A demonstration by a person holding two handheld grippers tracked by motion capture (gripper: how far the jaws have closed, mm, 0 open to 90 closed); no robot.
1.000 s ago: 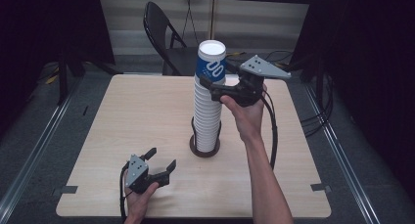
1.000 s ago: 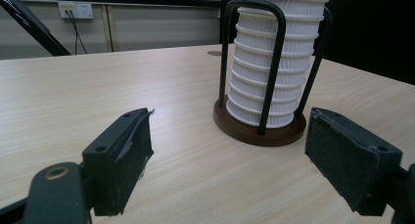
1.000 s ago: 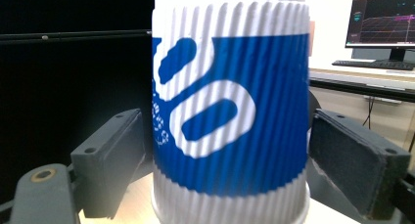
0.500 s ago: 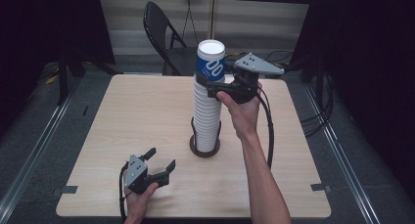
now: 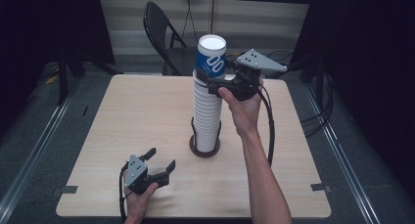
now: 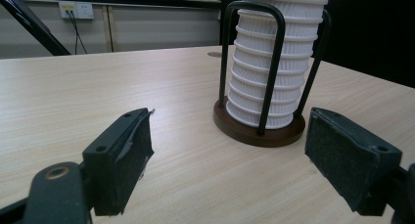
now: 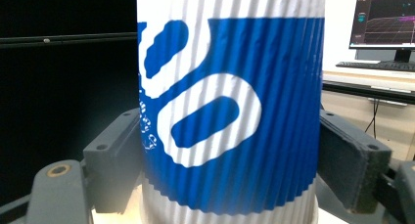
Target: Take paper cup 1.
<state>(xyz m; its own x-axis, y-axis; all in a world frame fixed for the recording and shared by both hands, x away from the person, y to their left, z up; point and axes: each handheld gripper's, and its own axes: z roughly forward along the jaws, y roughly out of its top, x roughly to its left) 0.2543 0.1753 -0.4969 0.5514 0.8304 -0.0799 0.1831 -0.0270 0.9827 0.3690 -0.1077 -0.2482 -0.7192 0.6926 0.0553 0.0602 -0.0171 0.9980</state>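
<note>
**Grippers at the cup stack: one low and idle, one clamped at the top**

Nearest the person, the left gripper (image 5: 159, 164) rests low on the wooden table (image 5: 122, 116), held in a hand at the near edge, its cable looping back beside the wrist. Its jaws stand wide apart with nothing between them; the left gripper view shows both black pads (image 6: 122, 155) hovering just over bare tabletop and aimed toward the holder.

Farther in, near the table's middle, stands the round dark base (image 6: 259, 131) of a cup holder, with black wire hoops (image 6: 276, 62) rising around a tall stack of white ribbed cups (image 5: 208, 111). The stack sits upright inside the hoops and climbs well above them.

At the top of that stack is the blue-and-white cup (image 5: 211, 57), upright and open at the top, nested on the white cups beneath. The right gripper (image 5: 208, 81) comes in from the right side, raised high on an outstretched forearm, and its jaws are closed on this cup's sides. In the right gripper view both pads (image 7: 117, 160) press against the ribbed wall, one on each side.

Beyond the table stands a dark folding chair (image 5: 164, 33) in front of a pale wall.
</note>
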